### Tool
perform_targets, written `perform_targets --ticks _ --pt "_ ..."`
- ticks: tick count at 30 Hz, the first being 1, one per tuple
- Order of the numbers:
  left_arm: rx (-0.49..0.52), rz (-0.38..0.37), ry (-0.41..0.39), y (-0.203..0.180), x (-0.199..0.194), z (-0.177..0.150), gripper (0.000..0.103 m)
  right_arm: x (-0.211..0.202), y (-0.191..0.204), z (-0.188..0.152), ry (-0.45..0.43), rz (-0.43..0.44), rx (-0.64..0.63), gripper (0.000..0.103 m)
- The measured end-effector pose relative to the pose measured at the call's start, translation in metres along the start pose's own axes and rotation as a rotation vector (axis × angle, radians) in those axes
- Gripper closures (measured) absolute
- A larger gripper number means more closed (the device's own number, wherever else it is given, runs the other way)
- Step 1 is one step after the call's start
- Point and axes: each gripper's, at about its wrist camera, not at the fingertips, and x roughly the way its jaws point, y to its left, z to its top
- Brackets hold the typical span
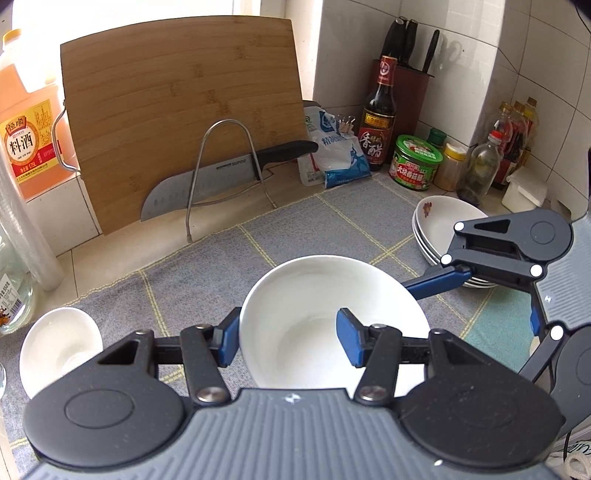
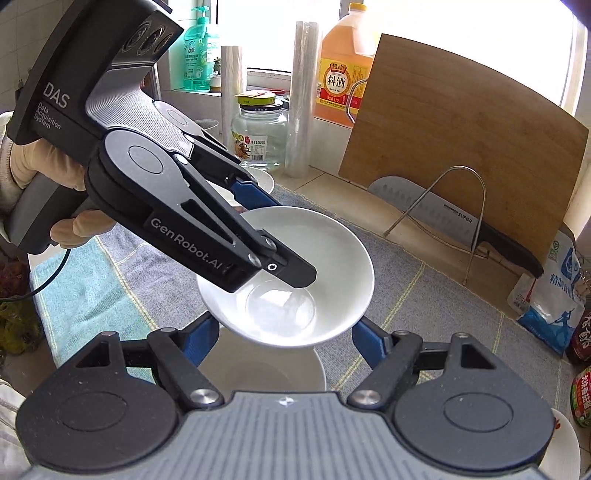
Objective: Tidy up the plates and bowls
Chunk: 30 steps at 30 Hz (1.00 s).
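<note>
a kitchen corner in daylight: white tiled walls (image 1: pixel 461 44) meet behind a pale stone counter (image 1: pixel 110 251), part of it covered by a grey checked cloth (image 1: pixel 314 221) with thin yellow lines. a bamboo cutting board (image 1: pixel 184 110) leans upright against the back, a wire rack (image 1: pixel 225 173) before it holding a large knife (image 1: pixel 221 173). a bright window (image 2: pixel 461 22) washes out the view behind, its sill (image 2: pixel 229 92) carrying a green soap bottle (image 2: pixel 195 55). a jug of cooking wine (image 1: pixel 26 129) stands at the left; a vinegar bottle (image 1: pixel 378 118), a dark knife block (image 1: pixel 410 85), jars and a salt bag (image 1: pixel 332 151) crowd the corner.
</note>
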Motion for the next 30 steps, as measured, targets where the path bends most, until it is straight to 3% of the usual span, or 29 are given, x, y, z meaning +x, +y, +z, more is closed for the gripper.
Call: perform_targets --ticks 30 --pt "0.012 -0.047 0.097 -0.027 0.024 -0.036 0.050 0.005 0.013 -0.040 0.109 0.021 0.013 0.020"
